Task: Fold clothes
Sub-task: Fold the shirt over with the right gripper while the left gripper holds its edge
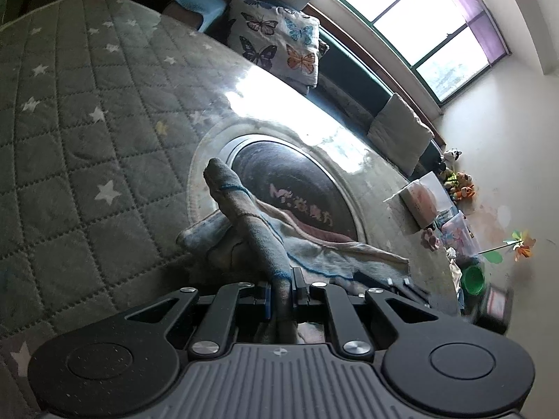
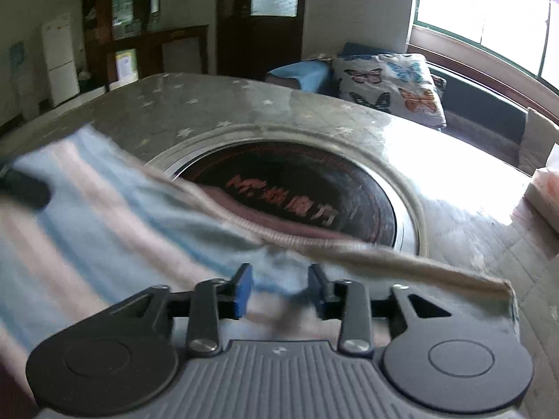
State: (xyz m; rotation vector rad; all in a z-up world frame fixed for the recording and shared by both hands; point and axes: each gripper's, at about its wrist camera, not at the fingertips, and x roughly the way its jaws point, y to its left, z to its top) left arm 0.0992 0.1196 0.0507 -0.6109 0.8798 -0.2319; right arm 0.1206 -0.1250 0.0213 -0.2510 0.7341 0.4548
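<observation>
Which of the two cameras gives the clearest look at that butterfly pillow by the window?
The left wrist view: there the butterfly pillow is sharp and seen whole, its butterflies easy to tell apart. The right wrist view also shows the pillow whole, on the same bench under the window, but softer and a little blurred.

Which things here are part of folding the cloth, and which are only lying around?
Part of the job: striped cloth, left gripper pinching it, right gripper open.

Lying around: butterfly pillow, tissue box, plush toys, pinwheel.
</observation>
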